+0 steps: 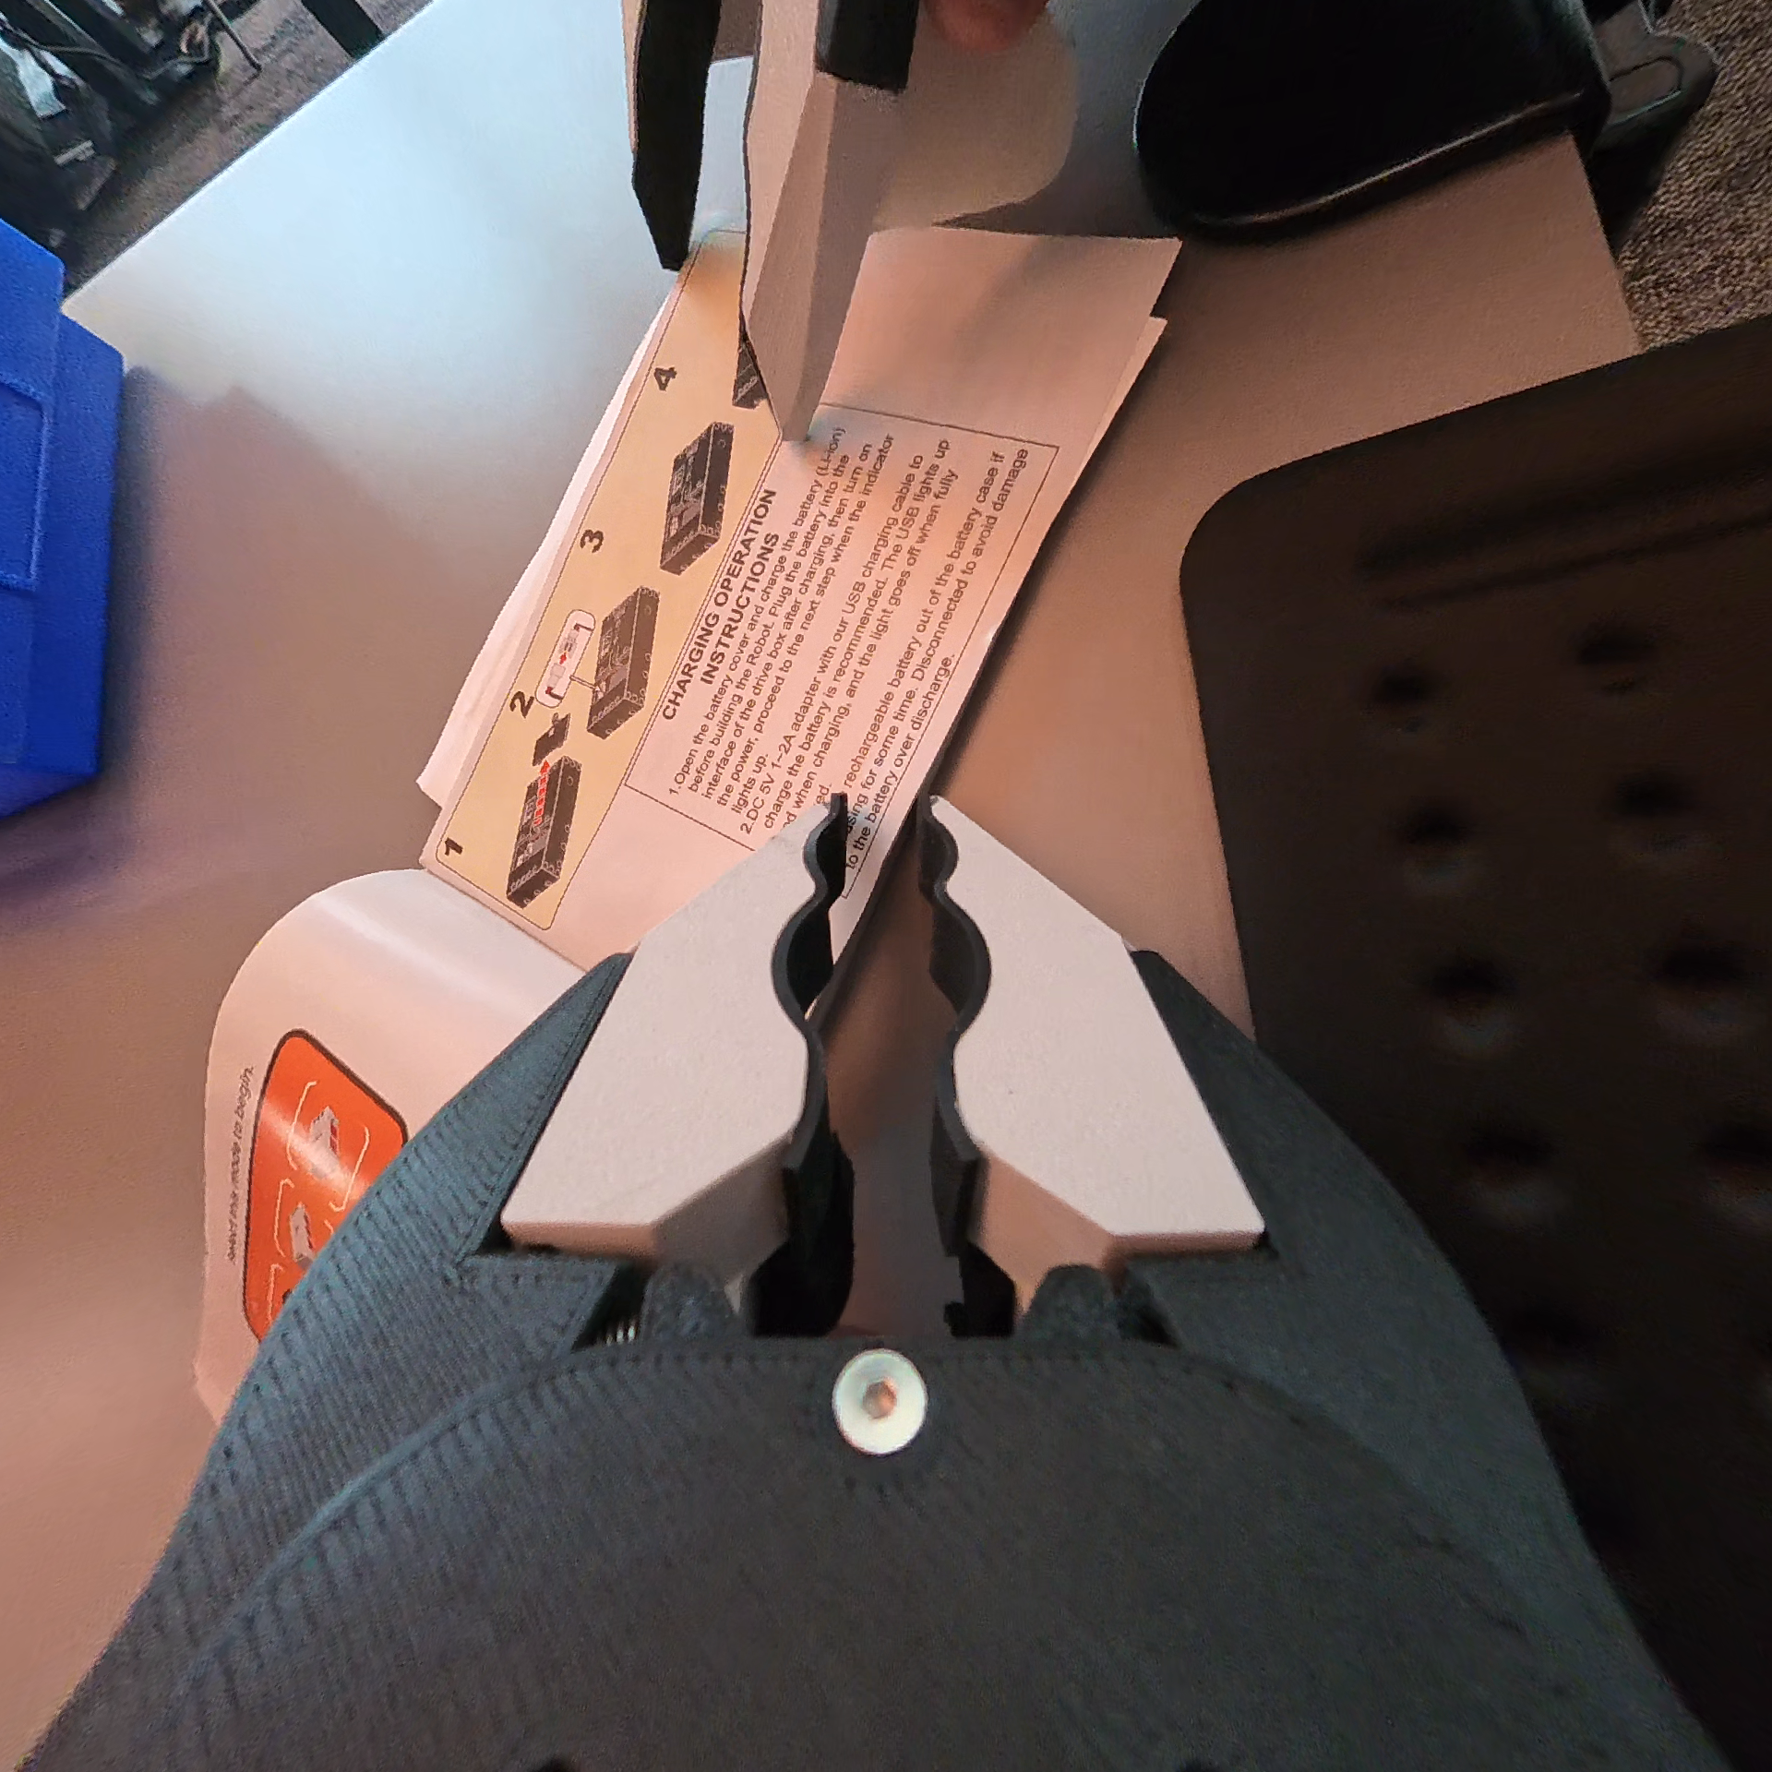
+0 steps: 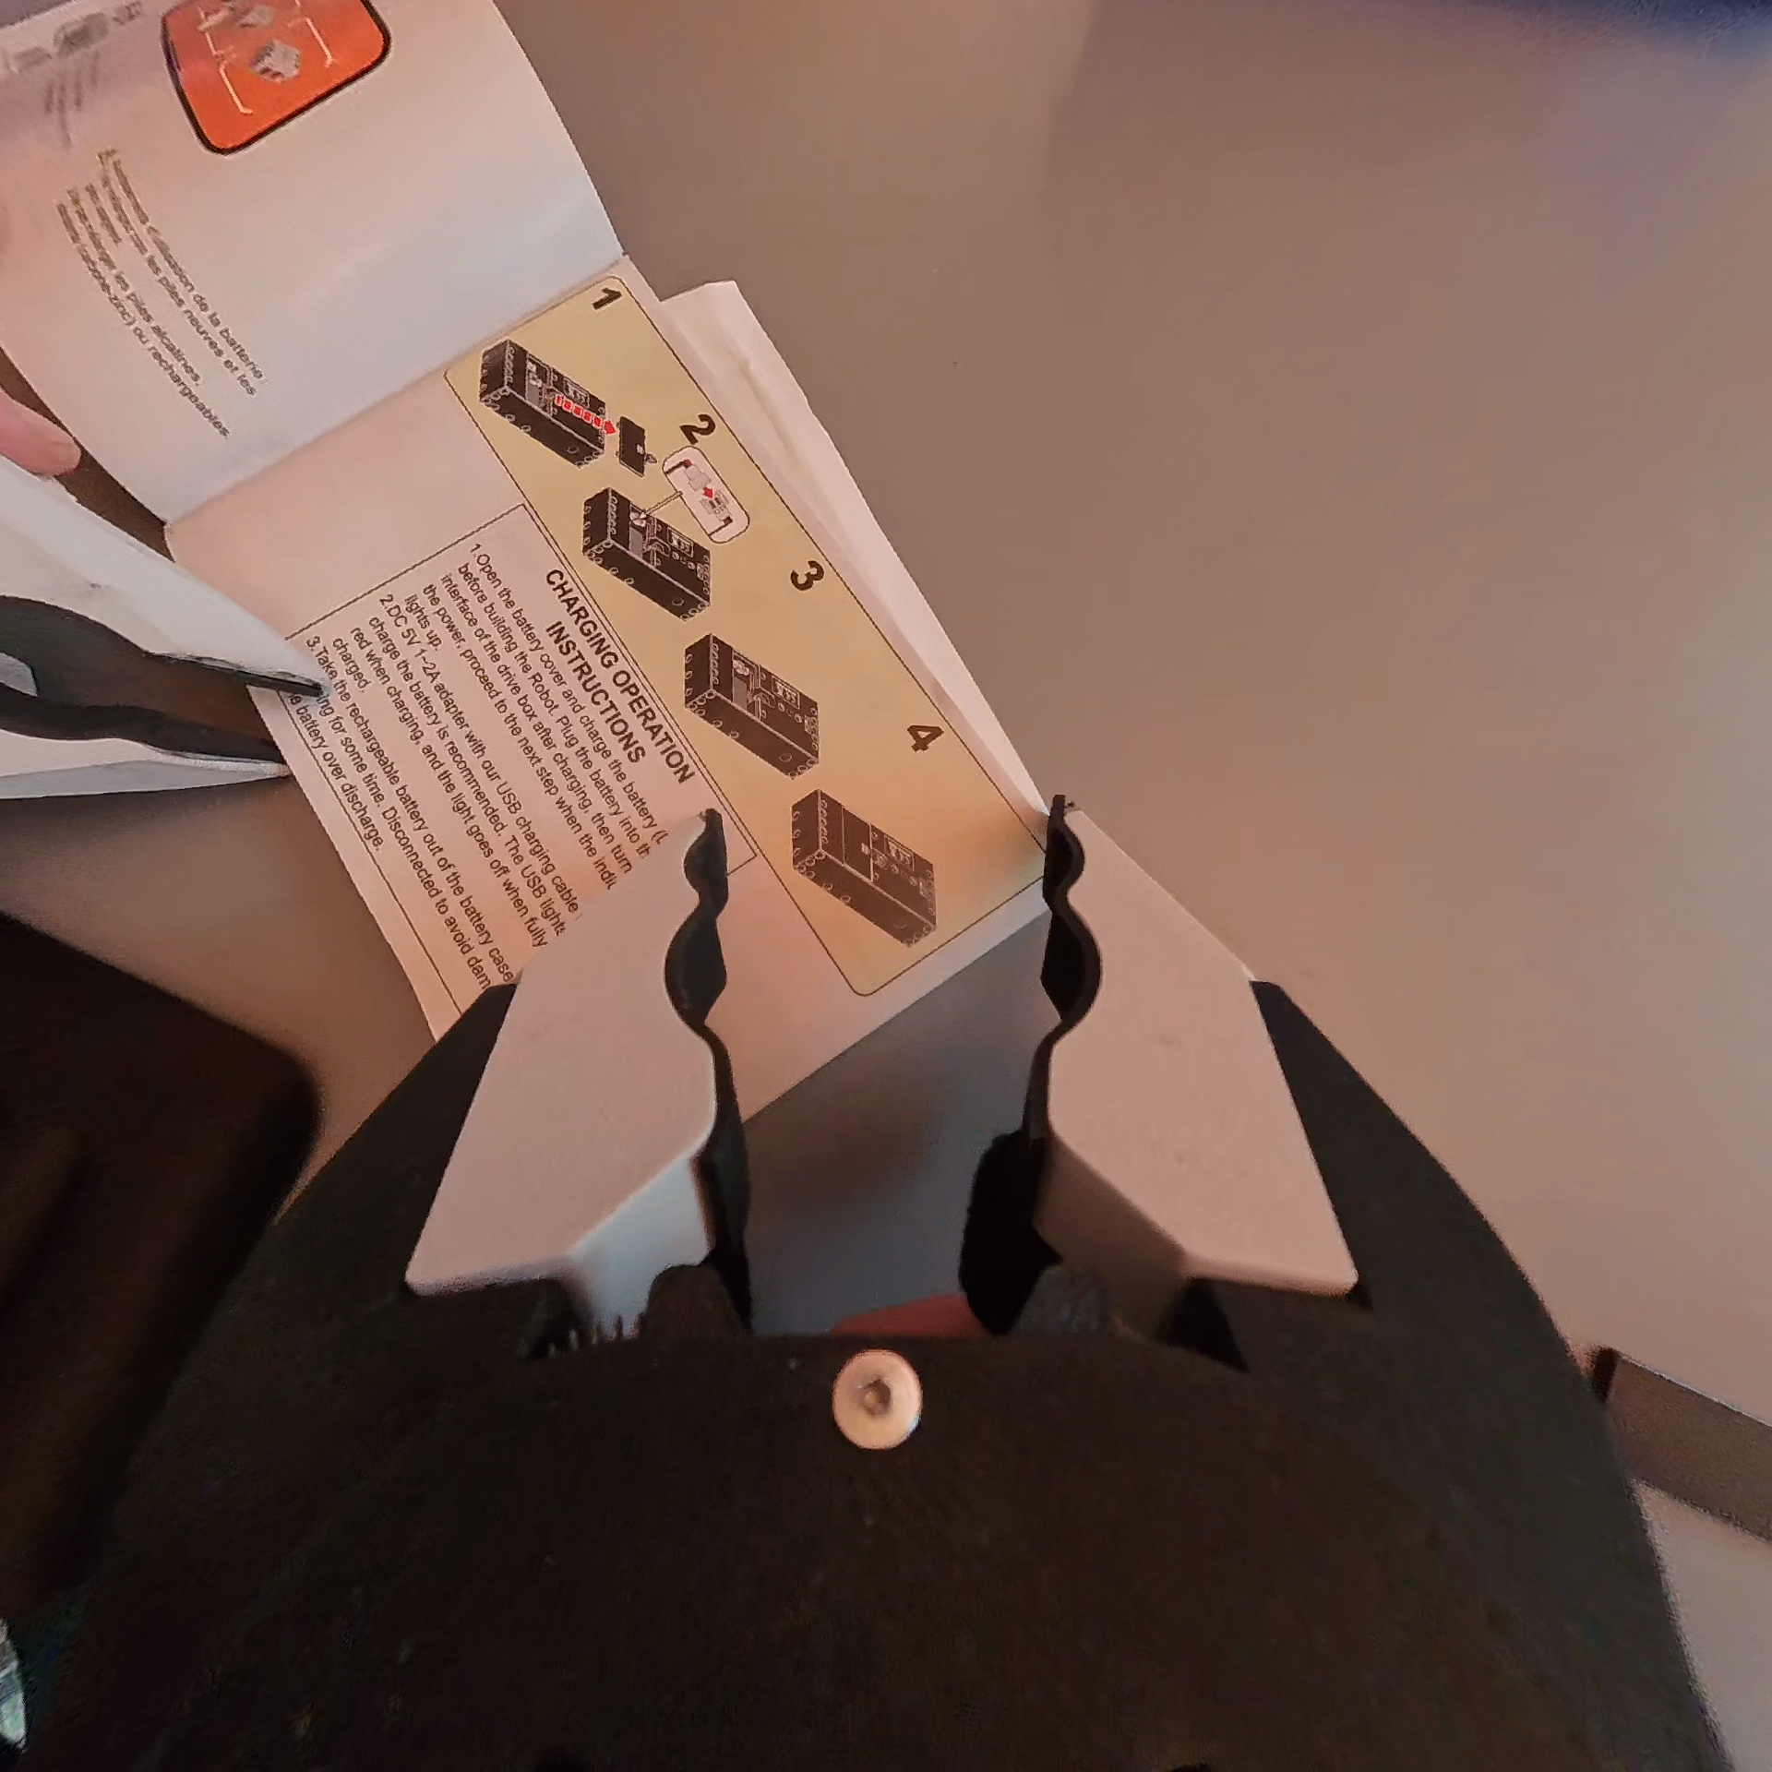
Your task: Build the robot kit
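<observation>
An open instruction booklet (image 1: 863, 537) lies on a pale table (image 1: 364, 316). Its upper page shows numbered diagrams on a yellow strip and a boxed block of text. My left gripper (image 1: 879, 815) has its jaws a narrow gap apart, straddling the near edge of that page and clamping nothing; it also shows in the right wrist view (image 2: 299, 724). My right gripper (image 2: 884, 813) is wide open over the far end of the booklet (image 2: 671, 623). In the left wrist view, one of its fingertips (image 1: 805, 431) touches the page. A second page with an orange square (image 1: 316, 1151) curls up.
A blue bin (image 1: 48, 537) stands at the table's left. A black perforated chair part (image 1: 1496, 863) is close on the right, and it also shows in the right wrist view (image 2: 125, 1199). Another black object (image 1: 1342, 115) sits at the back right. A person's fingertip (image 2: 29, 436) shows by the curled page.
</observation>
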`<state>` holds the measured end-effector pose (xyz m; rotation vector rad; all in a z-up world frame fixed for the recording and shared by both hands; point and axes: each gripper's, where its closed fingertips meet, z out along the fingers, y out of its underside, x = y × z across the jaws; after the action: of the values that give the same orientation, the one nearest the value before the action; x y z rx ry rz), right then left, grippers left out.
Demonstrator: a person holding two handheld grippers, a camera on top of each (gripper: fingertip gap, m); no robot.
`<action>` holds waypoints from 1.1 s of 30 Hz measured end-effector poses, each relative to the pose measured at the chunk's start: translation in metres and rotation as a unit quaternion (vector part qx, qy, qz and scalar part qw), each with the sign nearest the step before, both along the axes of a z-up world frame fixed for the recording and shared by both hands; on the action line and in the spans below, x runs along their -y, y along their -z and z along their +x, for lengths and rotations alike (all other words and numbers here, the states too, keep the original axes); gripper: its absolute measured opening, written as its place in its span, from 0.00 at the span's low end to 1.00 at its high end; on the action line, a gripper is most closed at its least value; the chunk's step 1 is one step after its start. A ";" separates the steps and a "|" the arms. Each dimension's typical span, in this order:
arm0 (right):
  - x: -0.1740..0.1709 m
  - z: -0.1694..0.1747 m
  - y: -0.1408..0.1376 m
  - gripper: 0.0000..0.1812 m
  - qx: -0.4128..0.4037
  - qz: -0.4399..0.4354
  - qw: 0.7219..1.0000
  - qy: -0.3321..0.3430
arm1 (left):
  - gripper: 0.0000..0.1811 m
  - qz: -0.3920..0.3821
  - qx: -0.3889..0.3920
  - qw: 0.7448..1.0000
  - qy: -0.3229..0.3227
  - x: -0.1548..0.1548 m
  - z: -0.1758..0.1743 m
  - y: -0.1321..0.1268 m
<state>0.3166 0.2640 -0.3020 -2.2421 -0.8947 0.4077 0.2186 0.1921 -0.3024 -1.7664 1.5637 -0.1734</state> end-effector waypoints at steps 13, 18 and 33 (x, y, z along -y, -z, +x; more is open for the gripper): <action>-0.005 0.005 -0.002 0.25 -0.003 0.006 1.000 0.000 | 0.10 0.002 -0.004 1.000 0.002 -0.003 -0.001 -0.002; -0.004 0.004 -0.002 0.14 -0.007 0.008 1.000 -0.008 | 0.12 0.010 -0.005 1.000 0.004 -0.004 0.000 -0.003; -0.002 0.006 -0.002 0.21 -0.019 0.021 1.000 -0.004 | 0.13 -0.093 0.060 0.994 0.010 -0.003 0.011 -0.001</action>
<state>0.3228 0.2665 -0.3000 -2.1864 -0.8853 0.4309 0.2292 0.1946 -0.3019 -1.8466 1.5188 -0.4399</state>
